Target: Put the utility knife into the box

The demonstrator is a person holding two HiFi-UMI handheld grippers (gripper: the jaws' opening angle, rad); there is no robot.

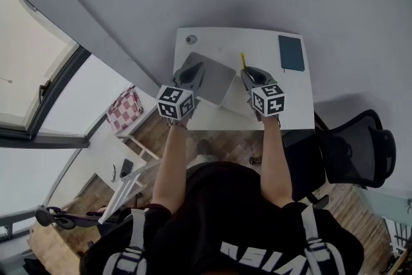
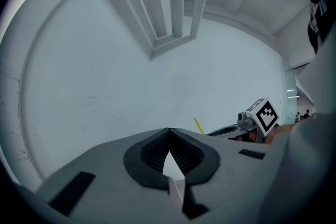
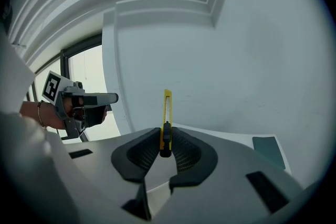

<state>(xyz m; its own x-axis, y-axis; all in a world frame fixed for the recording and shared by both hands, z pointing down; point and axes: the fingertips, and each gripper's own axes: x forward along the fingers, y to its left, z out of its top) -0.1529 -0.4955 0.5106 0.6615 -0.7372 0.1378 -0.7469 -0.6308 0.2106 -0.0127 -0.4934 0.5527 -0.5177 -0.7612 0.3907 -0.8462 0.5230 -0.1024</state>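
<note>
A yellow utility knife [image 3: 167,110] stands up between the jaws of my right gripper [image 3: 166,136], which is shut on its dark slider end. In the head view the knife [image 1: 243,61] points away from me, over the white table [image 1: 257,42]. Just left of it lies a flat grey box [image 1: 217,82] in the middle of the table. My left gripper [image 1: 188,76] hovers at the box's left edge. Its jaws [image 2: 168,132] are shut, and nothing shows between them. Neither gripper view shows the box.
A dark teal notebook [image 1: 291,53] lies at the table's far right corner. A small round fitting [image 1: 191,39] sits at the far left corner. A black office chair [image 1: 357,151] stands to the right, and a red-and-white checkered seat [image 1: 125,109] to the left.
</note>
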